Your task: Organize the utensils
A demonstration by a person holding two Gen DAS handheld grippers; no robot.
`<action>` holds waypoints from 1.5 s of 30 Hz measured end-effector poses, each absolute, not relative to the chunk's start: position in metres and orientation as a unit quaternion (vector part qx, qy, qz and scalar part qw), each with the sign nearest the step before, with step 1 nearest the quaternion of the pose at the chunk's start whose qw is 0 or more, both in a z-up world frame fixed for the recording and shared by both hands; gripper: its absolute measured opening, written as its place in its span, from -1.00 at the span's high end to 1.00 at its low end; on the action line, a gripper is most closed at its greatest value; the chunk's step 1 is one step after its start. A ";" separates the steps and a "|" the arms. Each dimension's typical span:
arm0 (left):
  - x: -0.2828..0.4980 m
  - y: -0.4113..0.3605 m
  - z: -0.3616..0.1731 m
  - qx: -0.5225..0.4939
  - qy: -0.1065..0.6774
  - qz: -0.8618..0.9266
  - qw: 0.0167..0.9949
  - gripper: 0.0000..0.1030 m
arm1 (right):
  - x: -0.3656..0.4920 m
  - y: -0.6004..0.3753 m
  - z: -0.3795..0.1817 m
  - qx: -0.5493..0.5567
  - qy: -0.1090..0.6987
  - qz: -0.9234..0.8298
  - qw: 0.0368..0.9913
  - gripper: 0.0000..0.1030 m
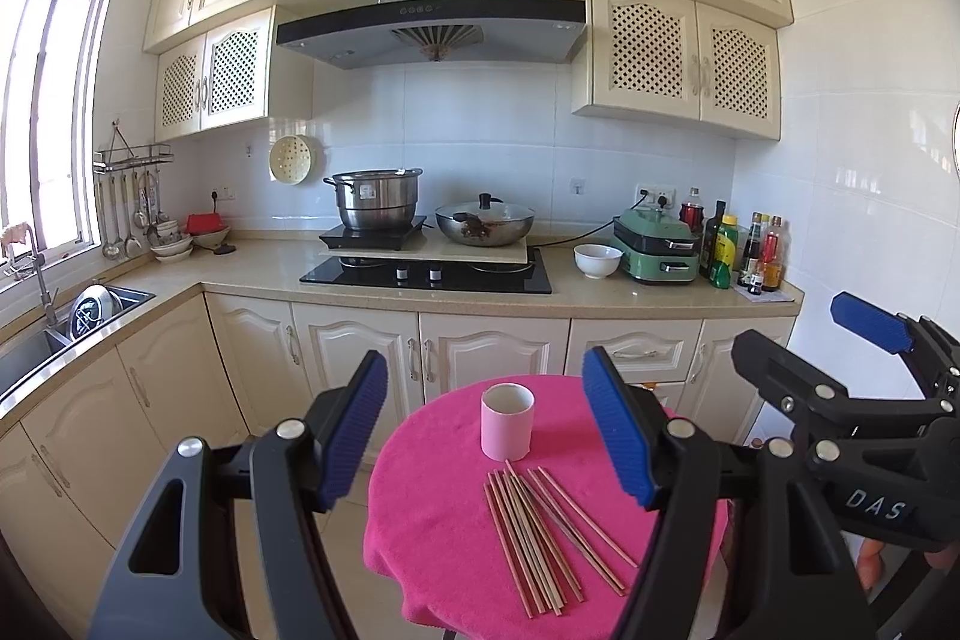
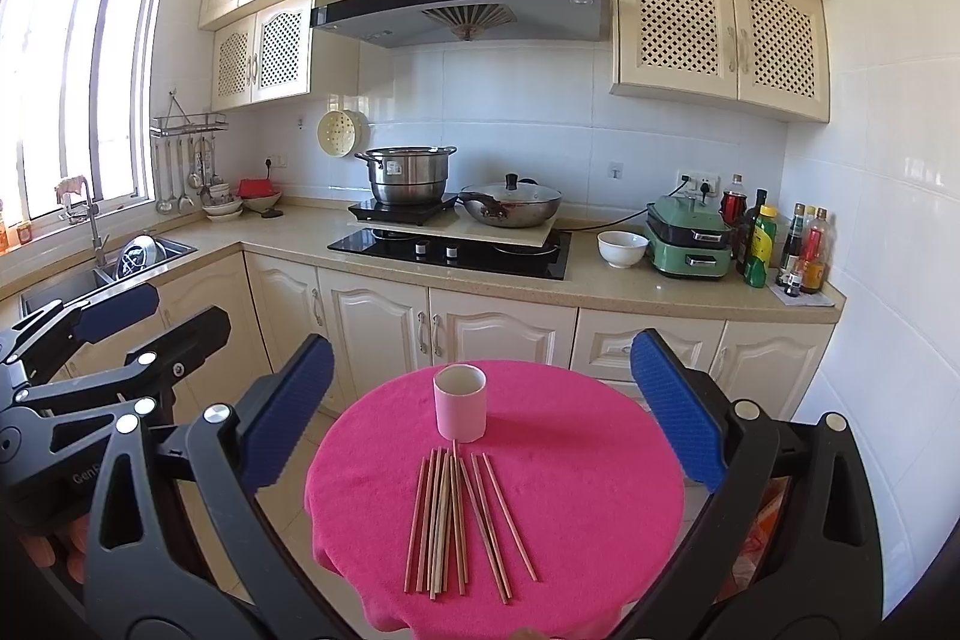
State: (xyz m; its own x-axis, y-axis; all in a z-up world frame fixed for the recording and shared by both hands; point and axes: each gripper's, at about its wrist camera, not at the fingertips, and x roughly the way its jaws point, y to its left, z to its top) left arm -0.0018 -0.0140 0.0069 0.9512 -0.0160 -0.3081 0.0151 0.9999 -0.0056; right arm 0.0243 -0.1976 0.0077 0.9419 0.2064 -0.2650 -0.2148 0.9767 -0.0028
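On the round worktop point(image 2: 600, 460) under its pink cloth, the chopsticks point(image 2: 462, 520) lay in a loose fan just in front of the pink cup point(image 2: 459, 403), one tip nearly touching its base. I held both tools above the near edge, nothing gripped: the fingers of my right gripper point(image 2: 486, 412) stood wide apart, framing cup and sticks, and those of my left gripper point(image 1: 486, 430) were equally spread. I judged the task barely begun, no stick yet in the cup. The next move would call for lowering one pair of fingers over a single stick near its middle, closing gently, then tipping it upright into the cup. The sticks overlapped, so I could not count them surely, and the cup's inside was hidden from me.
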 end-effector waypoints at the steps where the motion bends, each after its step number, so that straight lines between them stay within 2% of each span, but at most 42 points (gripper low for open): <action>1: -0.001 -0.015 0.007 -0.001 0.156 -0.008 0.988 -0.30 | 0.025 -0.198 0.009 -0.016 0.133 0.106 0.985 -0.88; 45: -0.005 -0.020 0.001 -0.004 0.155 -0.015 0.988 -0.30 | 0.022 -0.210 0.006 -0.011 0.136 0.102 0.985 -0.88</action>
